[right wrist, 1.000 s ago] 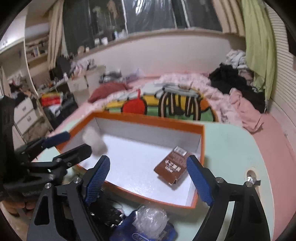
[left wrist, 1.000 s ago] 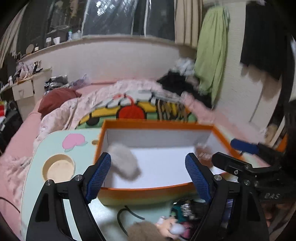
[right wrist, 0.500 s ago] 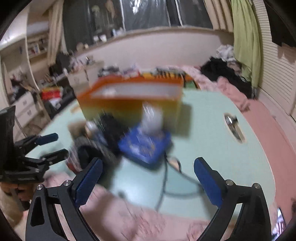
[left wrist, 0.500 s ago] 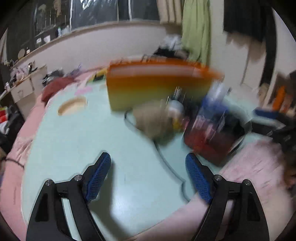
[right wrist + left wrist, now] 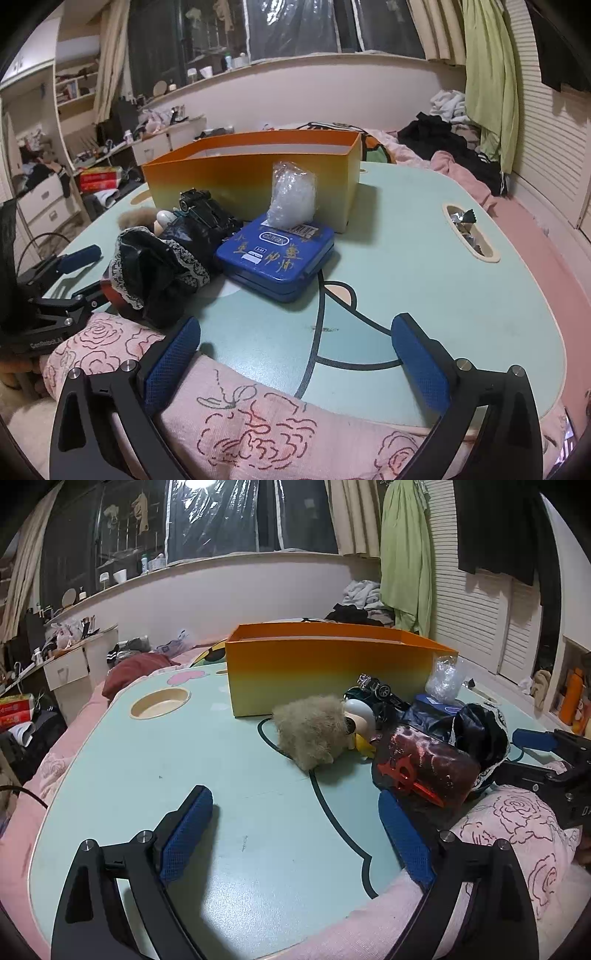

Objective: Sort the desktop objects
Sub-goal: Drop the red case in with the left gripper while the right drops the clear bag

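Both grippers are now sitting low at the near edge of the table (image 5: pixel 155 768), well back from the orange box (image 5: pixel 332 672) they were hovering over a second ago. Back then a fluffy grey ball was dropping into that box from the left side, and a brown packet was lying inside on the right. So two items look sorted, and the hands are lining up for the next pick.

The left gripper (image 5: pixel 295 834) is opening its fingers, nothing between them, only bare tabletop. The right gripper (image 5: pixel 295 362) is opening too, fingers spread very wide over the table edge and the pink rose-print blanket (image 5: pixel 258 417), nothing between them either.

Still waiting in a heap in front of the box: a tan fluffy toy (image 5: pixel 314 734), a dark toy car (image 5: pixel 203 210), a blue tin (image 5: pixel 277 254) with a clear crumpled plastic bag (image 5: pixel 291 195) standing on top of it, a black lace-trimmed cloth (image 5: pixel 159 273), and a dark red glossy packet (image 5: pixel 424 768) just beside the left gripper's right finger.

As for writing: the blue tin is showing an oval logo, too small to read for certain, a white barcode sticker and gold script characters. The red packet is carrying red characters I cannot read. On the left gripper's body, seen from the right wrist, small white lettering is showing, too blurred to spell out.
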